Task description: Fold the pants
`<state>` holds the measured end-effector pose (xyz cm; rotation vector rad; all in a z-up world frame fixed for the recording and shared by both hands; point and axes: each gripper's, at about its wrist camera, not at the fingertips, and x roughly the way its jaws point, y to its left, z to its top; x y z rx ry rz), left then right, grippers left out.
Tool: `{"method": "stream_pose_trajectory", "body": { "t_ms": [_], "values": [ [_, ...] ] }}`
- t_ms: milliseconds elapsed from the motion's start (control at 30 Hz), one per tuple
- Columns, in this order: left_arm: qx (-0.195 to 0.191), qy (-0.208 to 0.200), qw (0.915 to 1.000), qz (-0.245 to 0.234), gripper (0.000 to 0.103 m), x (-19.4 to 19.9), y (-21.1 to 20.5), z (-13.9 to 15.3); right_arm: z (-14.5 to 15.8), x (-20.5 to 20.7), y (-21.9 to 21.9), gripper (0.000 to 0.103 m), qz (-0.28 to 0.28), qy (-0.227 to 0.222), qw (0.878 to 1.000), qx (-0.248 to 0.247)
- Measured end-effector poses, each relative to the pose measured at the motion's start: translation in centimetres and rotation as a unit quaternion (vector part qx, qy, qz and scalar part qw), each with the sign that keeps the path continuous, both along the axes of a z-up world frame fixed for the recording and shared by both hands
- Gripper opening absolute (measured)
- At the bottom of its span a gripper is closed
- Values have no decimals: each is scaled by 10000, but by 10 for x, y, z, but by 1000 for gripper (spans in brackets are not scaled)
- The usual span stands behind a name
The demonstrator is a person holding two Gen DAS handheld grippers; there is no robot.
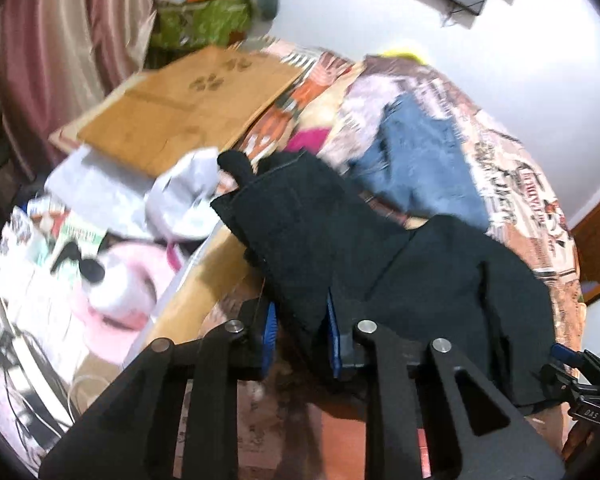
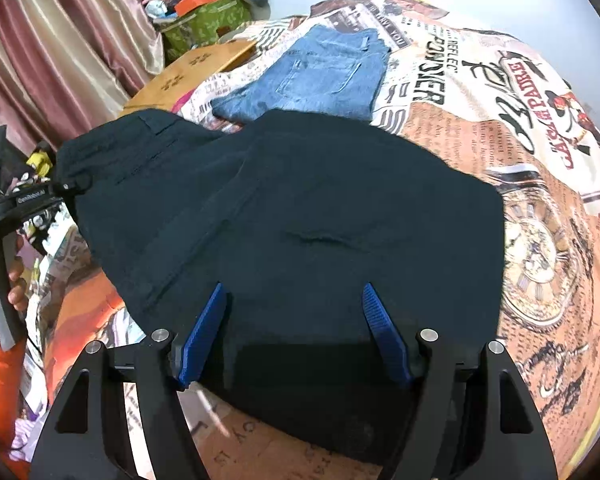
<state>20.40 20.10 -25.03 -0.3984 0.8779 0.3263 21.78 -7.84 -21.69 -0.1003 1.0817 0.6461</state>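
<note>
Now the right claw (image 2: 292,332) gapes wide over the black pants (image 2: 300,216) on the bed (image 2: 520,160). Left claw (image 1: 300,320) grips their edge, lifted.

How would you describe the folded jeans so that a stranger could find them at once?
Start at the bed with the newspaper-print bedspread. Beyond the black pants lie the folded jeans, flat on the cover. They are the only light blue denim, with a stitched back pocket showing.
</note>
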Motion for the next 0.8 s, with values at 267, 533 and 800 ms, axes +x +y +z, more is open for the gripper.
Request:
{"method": "stream_pose_trajectory", "body": {
  "t_ms": [267, 533, 800],
  "values": [
    [400, -547, 9957, -634, 20, 19, -49, 60, 19, -5, -60, 67, -638, -246, 9976, 142],
    [651, -1058, 9817, -1442, 20, 46, -120, 114, 3, 0, -115, 67, -1223, -161, 9923, -107],
    [691, -1286, 9586, -2446, 20, 70, -212, 135, -28, 5, -113, 69, -1059, 151, 9942, -146]
  ]
}}
